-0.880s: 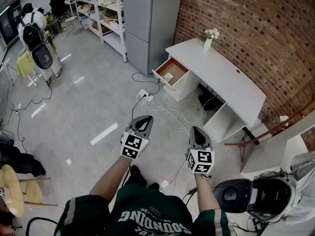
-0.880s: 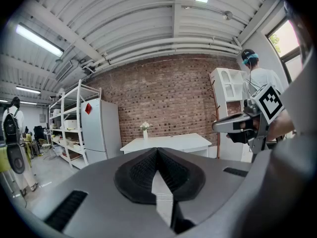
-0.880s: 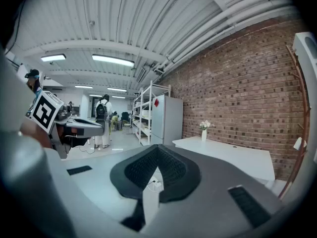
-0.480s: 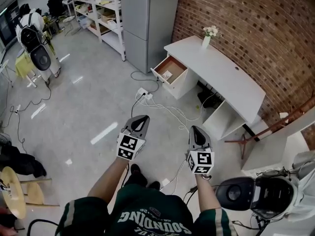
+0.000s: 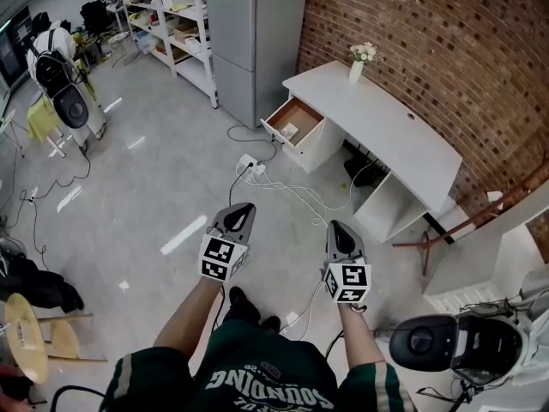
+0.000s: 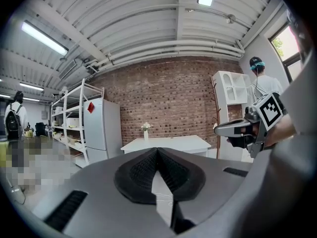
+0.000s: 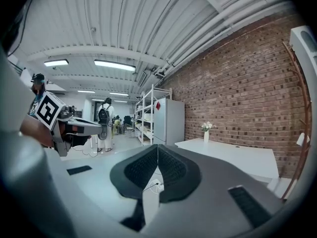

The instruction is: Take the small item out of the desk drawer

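Red-brown brick wall (image 5: 429, 50) backs one white desk (image 5: 386, 131), which has a single drawer (image 5: 310, 116) pulled out at its far end, beside the one grey refrigerator (image 5: 253, 33). The wooden drawer bottom is exposed, and one small item (image 5: 290, 130), pale and flat, lies on it close to the drawer's front panel, toward the corner nearest the camera. It is too small in the head view to tell its long axis or which way it points. One white vase (image 5: 356, 69) of flowers stands upright at the desk's far back corner. One white power strip (image 5: 250, 166) with trailing cords lies on the grey floor (image 5: 154, 170) between the drawer and the person.

Two grippers are held out over the floor, well apart from the desk, each bearing one marker cube. The left gripper (image 5: 248, 207) has its jaws pressed together with nothing between them, and the right gripper (image 5: 335, 227) is likewise closed and empty. Both point roughly toward the drawer.
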The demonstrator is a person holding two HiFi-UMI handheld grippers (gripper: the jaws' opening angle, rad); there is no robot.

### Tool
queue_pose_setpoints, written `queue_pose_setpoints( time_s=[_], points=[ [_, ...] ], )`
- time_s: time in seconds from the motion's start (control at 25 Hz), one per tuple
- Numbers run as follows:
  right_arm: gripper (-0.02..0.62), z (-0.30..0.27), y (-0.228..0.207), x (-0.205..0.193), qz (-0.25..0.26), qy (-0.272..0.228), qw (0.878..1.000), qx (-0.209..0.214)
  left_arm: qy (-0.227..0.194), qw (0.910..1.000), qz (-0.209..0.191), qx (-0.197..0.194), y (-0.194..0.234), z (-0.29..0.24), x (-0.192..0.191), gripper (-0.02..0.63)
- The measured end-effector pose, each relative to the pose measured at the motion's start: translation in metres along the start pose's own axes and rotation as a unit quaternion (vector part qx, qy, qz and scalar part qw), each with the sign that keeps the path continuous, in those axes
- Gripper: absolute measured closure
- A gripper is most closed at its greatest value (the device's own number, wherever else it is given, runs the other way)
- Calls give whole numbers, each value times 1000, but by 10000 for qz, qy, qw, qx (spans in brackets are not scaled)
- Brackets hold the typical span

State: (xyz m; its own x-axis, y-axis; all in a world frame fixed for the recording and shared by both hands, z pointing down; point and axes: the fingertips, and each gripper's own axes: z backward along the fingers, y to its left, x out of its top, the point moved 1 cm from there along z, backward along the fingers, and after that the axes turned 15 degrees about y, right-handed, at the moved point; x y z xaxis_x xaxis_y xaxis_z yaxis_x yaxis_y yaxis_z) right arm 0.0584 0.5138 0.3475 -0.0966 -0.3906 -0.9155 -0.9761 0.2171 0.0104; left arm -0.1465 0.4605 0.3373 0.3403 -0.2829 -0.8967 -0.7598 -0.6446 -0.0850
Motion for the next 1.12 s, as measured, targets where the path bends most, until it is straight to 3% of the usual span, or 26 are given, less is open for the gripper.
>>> queue_pose_setpoints(
  time_s=[0.6,1.12],
  points=[
    [571,-10,5,3,-96,-12,9999,89,-15,10000,-60,-76,5,-7,-3,591],
    [571,-79,12,19,39,162,9996,244,105,9996,66,-234,42,-67,-4,591]
  ],
)
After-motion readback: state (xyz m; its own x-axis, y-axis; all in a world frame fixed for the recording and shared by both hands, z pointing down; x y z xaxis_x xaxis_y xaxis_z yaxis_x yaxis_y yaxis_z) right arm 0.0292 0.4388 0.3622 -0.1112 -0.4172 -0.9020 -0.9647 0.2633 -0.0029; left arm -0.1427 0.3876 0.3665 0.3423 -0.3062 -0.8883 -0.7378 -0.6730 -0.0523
